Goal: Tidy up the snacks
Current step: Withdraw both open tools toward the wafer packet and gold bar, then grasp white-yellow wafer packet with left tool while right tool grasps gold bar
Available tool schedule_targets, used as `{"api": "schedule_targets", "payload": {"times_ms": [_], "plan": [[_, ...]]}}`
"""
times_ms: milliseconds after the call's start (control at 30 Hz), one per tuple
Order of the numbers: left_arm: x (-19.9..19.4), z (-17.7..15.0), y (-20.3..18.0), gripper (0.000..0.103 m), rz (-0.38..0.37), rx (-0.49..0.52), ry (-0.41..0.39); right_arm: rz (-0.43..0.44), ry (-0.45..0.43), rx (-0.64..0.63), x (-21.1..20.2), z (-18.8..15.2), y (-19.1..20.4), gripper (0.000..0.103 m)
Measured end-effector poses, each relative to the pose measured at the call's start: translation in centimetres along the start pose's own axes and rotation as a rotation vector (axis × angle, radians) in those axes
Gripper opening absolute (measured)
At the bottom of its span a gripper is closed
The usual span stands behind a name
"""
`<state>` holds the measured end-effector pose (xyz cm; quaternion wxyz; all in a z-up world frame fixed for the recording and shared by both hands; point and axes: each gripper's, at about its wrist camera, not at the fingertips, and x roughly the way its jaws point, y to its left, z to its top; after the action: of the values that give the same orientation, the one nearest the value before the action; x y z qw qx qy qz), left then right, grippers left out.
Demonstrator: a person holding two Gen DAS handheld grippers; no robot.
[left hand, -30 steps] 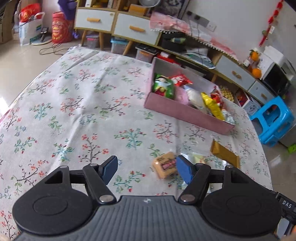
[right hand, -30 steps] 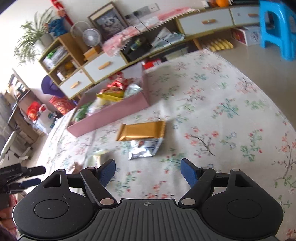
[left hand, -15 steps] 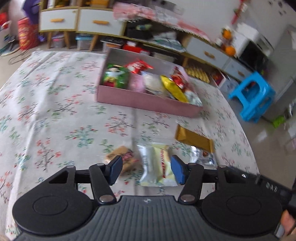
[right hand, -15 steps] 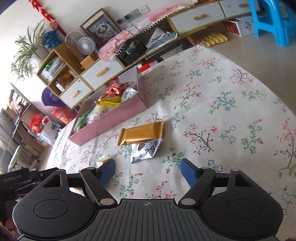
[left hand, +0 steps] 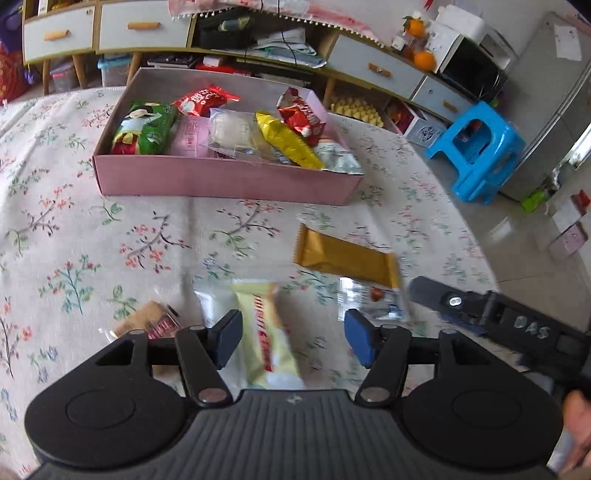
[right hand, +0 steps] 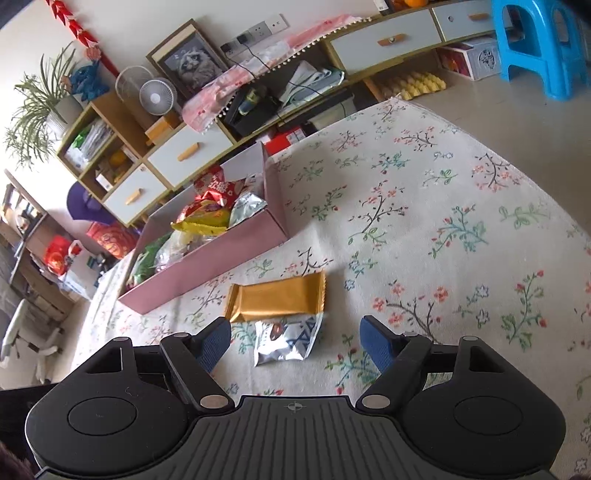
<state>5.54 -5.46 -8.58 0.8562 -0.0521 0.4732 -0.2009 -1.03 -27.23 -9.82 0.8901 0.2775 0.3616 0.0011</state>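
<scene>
A pink box (left hand: 225,181) holding several snack packs sits on the floral tablecloth; it also shows in the right wrist view (right hand: 207,266). My left gripper (left hand: 293,339) is open, its fingers on either side of a pale yellow wafer pack (left hand: 264,332) that lies flat. A brown snack (left hand: 147,321) lies just to its left. A gold bar (left hand: 343,256) and a silver pack (left hand: 373,302) lie to its right. My right gripper (right hand: 295,343) is open above the silver pack (right hand: 286,341), with the gold bar (right hand: 277,295) just beyond. The right gripper also shows in the left wrist view (left hand: 491,314).
The tablecloth (right hand: 424,221) stretches bare to the right of the snacks. Beyond the table stand a low cabinet with drawers (left hand: 144,29) and a blue stool (left hand: 476,151) on the floor. The table's right edge (left hand: 480,258) is near.
My left gripper has swung right, from the brown snack to straddling the yellow wafer pack. My right gripper has moved in closer over the silver pack.
</scene>
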Motion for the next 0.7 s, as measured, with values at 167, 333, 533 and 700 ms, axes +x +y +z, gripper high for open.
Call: {"api": "schedule_targets", "payload": {"times_ms": [167, 333, 533, 700], "plan": [[0.4, 0.2, 2.4, 0.063, 0.021, -0.049, 0.004, -0.037, -0.022, -0.087, 0.3, 0.7, 0.6, 0.078], [0.4, -0.2, 2.1, 0.063, 0.056, -0.001, 0.023, -0.091, -0.024, -0.171, 1.6, 2.1, 0.7, 0.078], [0.5, -1.0, 0.8, 0.071, 0.104, 0.062, 0.016, -0.073, -0.053, -0.572, 3.3, 0.5, 3.8, 0.077], [1.1, -0.6, 0.1, 0.066, 0.151, 0.106, 0.010, -0.093, -0.018, -0.727, 4.7, -0.2, 4.4, 0.075]]}}
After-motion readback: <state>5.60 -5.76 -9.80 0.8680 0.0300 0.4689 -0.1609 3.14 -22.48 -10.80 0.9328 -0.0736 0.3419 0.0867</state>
